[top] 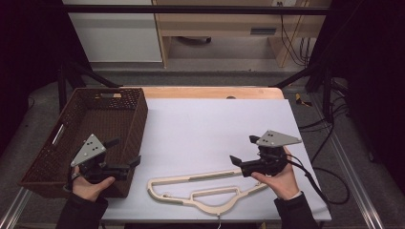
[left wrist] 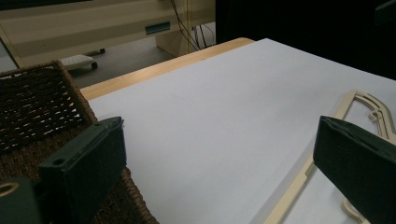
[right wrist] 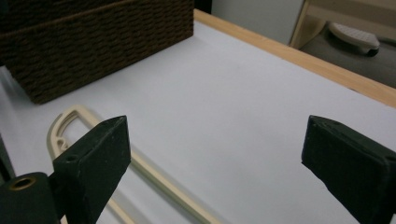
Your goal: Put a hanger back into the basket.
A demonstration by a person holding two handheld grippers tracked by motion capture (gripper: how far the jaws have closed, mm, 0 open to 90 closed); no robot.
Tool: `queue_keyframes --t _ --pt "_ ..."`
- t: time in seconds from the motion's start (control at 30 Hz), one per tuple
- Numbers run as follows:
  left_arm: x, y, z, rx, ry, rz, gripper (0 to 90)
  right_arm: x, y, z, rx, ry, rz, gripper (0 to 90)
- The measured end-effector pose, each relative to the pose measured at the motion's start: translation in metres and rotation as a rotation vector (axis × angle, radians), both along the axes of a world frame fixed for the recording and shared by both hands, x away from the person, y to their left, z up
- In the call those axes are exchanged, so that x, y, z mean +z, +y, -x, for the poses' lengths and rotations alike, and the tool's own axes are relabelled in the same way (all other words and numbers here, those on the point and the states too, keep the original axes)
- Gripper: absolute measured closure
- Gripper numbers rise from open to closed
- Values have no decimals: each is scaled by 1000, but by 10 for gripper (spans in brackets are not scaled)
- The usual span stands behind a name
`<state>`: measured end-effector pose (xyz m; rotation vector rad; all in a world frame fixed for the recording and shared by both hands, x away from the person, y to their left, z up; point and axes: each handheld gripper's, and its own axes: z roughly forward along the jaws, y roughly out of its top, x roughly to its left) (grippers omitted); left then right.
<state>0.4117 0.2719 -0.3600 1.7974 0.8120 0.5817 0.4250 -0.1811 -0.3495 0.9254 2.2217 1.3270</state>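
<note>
A cream plastic hanger (top: 200,179) lies flat on the white sheet near the table's front edge. My right gripper (top: 242,149) hovers just above its right end, jaws pointing left and open, nothing between them. Over the front right corner of a brown wicker basket (top: 138,119), my left gripper (top: 127,150) is held with its jaws pointing right, open and empty. The left gripper view has my left gripper (left wrist: 219,135) with the basket (left wrist: 37,102) at left and the hanger (left wrist: 299,186) at right. In the right gripper view, my right gripper (right wrist: 215,135) faces the hanger (right wrist: 154,175) and the basket (right wrist: 93,42).
The white sheet (top: 215,124) covers most of the wooden table (top: 210,92). A black cable (top: 315,186) trails from the right gripper off the table's right edge. Black frame posts stand at both back corners. Pale cabinets stand on the floor behind the table.
</note>
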Motion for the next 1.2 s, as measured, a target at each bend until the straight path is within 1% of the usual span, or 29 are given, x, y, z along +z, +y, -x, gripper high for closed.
queue_keyframes --t 0.07,0.23,0.3,0.33,0.47,0.53,0.6,0.67,0.77,0.93,1.07,1.2 --pt "0 -1 0 -1 2 -3 23 0 11 2 18 23 28 86" --pt "-1 -4 0 -7 3 -11 23 -3 37 6 62 91 129 99" --pt "-2 -5 0 -9 5 -14 23 -5 47 8 77 116 162 103" --pt "-2 -5 0 -8 4 -14 23 -6 51 8 84 129 172 105" --pt "-2 -5 0 -10 4 -16 23 -13 67 9 111 172 242 105" --pt "-2 -6 0 -11 6 -20 23 -18 75 10 129 187 271 113" --pt "-3 -6 0 -11 7 -22 23 -23 83 13 147 216 306 116" --pt "-3 -7 0 -12 7 -25 23 -26 89 15 171 227 342 118" --pt "-4 -8 0 -13 9 -27 23 -29 97 18 196 249 368 130" --pt "-5 -9 -1 -15 11 -31 23 -32 105 20 222 279 394 149" --pt "-5 -10 -1 -15 14 -33 23 -40 111 21 244 302 403 165" --pt "-6 -10 -1 -16 15 -35 23 -49 118 23 261 337 438 186"
